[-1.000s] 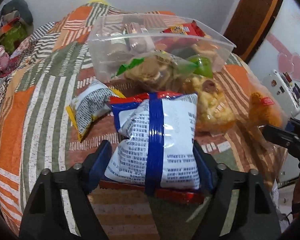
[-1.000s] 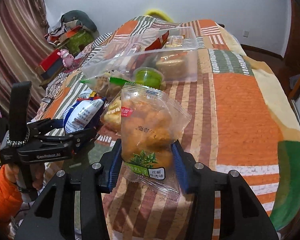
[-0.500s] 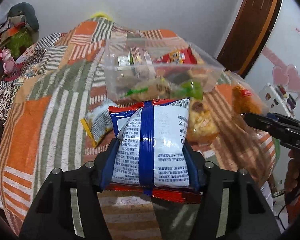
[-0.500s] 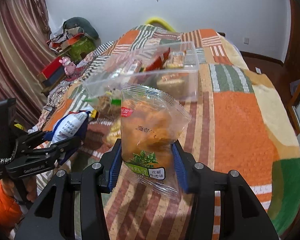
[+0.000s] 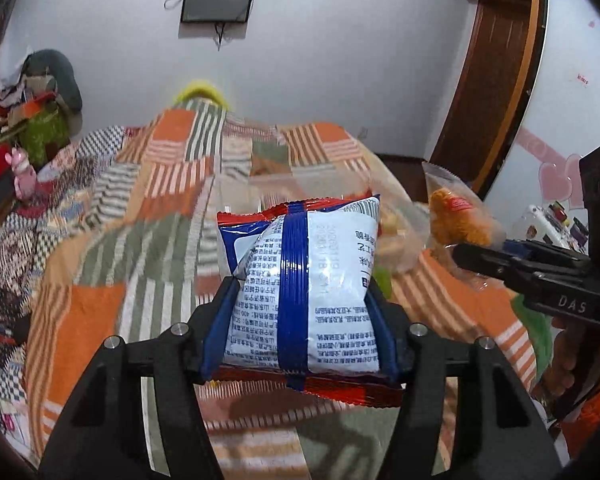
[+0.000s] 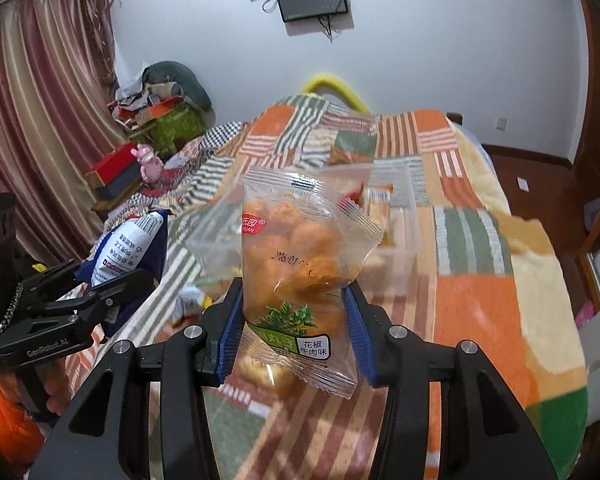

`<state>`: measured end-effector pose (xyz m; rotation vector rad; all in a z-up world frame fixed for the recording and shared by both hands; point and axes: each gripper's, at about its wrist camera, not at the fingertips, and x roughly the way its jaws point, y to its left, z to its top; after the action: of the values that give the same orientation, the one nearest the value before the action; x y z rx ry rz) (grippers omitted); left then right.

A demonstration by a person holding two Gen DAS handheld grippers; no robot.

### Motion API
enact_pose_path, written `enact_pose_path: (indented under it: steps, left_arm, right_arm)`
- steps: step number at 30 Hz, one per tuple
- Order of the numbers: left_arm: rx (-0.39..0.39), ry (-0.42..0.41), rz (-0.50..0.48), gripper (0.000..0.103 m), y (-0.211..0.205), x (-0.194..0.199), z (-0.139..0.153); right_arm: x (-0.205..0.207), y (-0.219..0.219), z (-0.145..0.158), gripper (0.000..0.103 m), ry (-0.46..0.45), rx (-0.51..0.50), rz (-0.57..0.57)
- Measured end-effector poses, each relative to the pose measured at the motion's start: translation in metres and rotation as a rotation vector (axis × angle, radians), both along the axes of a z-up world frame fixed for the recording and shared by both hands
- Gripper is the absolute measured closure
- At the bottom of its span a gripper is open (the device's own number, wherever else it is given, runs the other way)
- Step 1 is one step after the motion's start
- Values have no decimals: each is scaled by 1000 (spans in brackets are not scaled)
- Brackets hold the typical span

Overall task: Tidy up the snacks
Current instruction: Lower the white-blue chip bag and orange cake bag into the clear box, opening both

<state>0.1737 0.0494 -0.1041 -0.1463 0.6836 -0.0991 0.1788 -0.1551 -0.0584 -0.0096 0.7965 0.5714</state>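
My left gripper (image 5: 302,316) is shut on a white and blue snack bag (image 5: 304,280) with a red edge, held up above the bed. My right gripper (image 6: 294,320) is shut on a clear bag of orange snack balls (image 6: 300,256), also lifted. Each shows in the other's view: the orange bag (image 5: 456,220) at the right, the white bag (image 6: 128,248) at the left. The clear plastic box (image 6: 396,216) with snacks in it stands on the bed beyond both bags, mostly hidden and blurred.
A patchwork orange, green and striped blanket (image 5: 132,240) covers the bed. A few loose snacks (image 6: 196,296) lie on it below the left gripper. Clutter and boxes (image 6: 156,128) stand at the bed's left, a wooden door (image 5: 496,80) at the right.
Both grippers have risen and tilted up with their bags. The box and the loose snacks have dropped low in the views, and the wall and the screen on it now show.
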Motion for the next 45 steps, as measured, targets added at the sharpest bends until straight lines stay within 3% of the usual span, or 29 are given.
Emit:
enact_pose_path:
  steps: [10,21,30,38,45]
  left_arm:
    - [20,-64,24,43,3,40,19]
    - [1,10,52,43,14,100,-10]
    - [-71,67,68,43,25,134,-31]
    - [-99,86,70,41,28,138,-37]
    - [-42,48,52,41,23,118,-18]
  right_arm:
    - [39,23,5,59,-38,-12,17]
    - [81,48,-29,59,37,-44,23]
    - [95,64,-46,59,62,-95,57]
    - [94,57,-45,54,79,-95,67]
    - [83,44,-31,52,67,-65,54]
